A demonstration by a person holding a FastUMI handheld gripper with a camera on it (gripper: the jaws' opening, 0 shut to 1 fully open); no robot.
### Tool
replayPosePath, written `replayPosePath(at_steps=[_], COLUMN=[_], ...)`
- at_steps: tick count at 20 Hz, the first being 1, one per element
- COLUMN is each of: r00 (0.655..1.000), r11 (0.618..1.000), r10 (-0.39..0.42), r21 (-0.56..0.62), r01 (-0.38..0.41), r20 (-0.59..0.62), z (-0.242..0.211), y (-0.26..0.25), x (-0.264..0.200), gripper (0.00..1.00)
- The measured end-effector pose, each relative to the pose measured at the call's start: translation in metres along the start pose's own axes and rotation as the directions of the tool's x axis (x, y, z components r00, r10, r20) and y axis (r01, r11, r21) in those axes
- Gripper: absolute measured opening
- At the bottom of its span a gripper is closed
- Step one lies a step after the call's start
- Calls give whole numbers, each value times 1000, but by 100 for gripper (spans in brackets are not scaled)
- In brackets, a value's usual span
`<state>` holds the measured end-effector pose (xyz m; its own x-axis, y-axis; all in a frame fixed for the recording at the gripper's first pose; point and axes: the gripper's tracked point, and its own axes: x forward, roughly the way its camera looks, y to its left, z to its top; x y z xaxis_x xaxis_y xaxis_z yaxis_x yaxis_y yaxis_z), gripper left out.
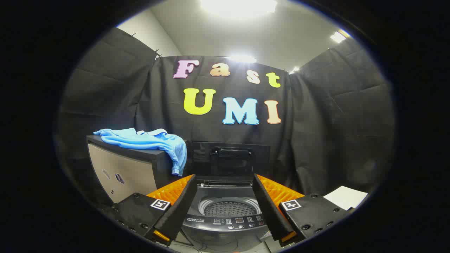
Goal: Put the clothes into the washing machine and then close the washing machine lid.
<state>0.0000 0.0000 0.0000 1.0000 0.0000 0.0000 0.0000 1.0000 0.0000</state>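
A light blue garment (146, 141) lies crumpled on top of a dark cabinet (121, 168), one sleeve hanging over its right edge. To the right of the cabinet stands a dark grey top-loading washing machine (228, 221). Its lid (230, 158) is raised upright against the back wall, and the perforated drum (229, 208) shows below. My gripper (224, 182) is open, its two orange-and-black fingers spread wide with nothing between them. The drum and the lid sit beyond the fingers, framed in the gap. The garment is up and to the left of the left finger (175, 205).
Black cloth walls close the booth behind and on both sides. A white sheet (345, 196) lies to the right of the right finger. The machine's control panel (239, 221) runs along its front edge, nearest the fingers.
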Motion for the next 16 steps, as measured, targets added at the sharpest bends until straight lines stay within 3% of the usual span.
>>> replayPosePath(at_steps=[16], r00=[1000], r11=[1000], r10=[25], r21=[4], r01=[-25], r20=[0], z=[-1], y=[16], x=[-3], gripper=[99])
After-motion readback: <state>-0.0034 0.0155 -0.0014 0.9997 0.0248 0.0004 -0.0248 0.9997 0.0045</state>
